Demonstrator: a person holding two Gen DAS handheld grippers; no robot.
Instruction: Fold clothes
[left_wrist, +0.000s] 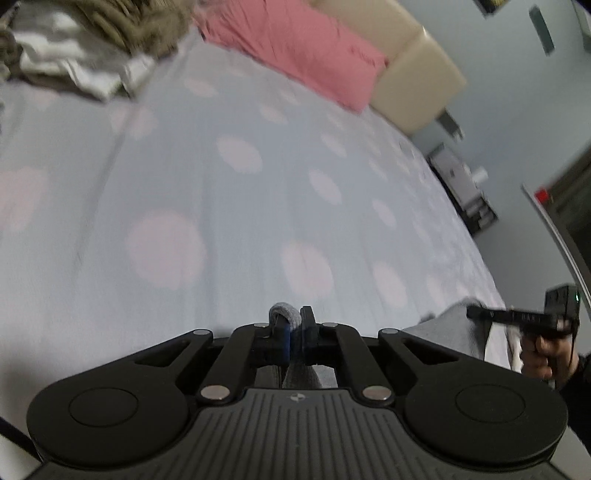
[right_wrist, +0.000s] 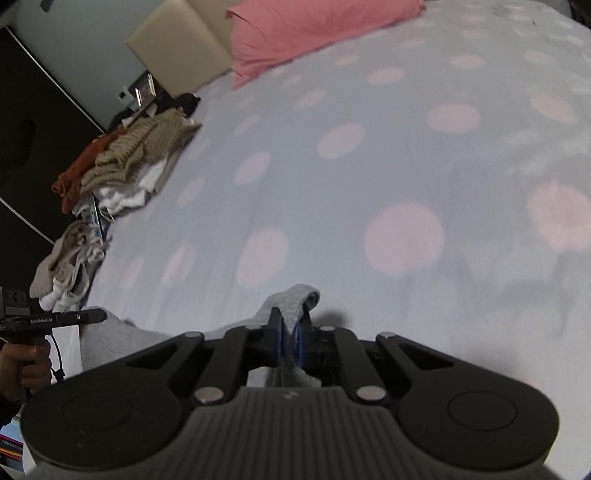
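Note:
A grey knit garment (left_wrist: 454, 332) hangs between both grippers over the near edge of the bed. In the left wrist view my left gripper (left_wrist: 293, 326) is shut on a fold of this grey cloth, which bulges out above the blue pads. At the far right of that view a hand holds my right gripper (left_wrist: 476, 314), with the grey cloth under its tip. In the right wrist view my right gripper (right_wrist: 290, 334) is shut on another corner of the grey garment (right_wrist: 291, 299). My left gripper (right_wrist: 96, 315) shows at the left edge, held by a hand.
The bed sheet (right_wrist: 369, 166) is pale blue with pink dots. A pink pillow (right_wrist: 314, 29) and a beige headboard (right_wrist: 177, 51) lie at the far end. A pile of clothes (right_wrist: 129, 158), beige, white and orange, sits along the bed's left side, with a smaller heap (right_wrist: 66, 258) nearer.

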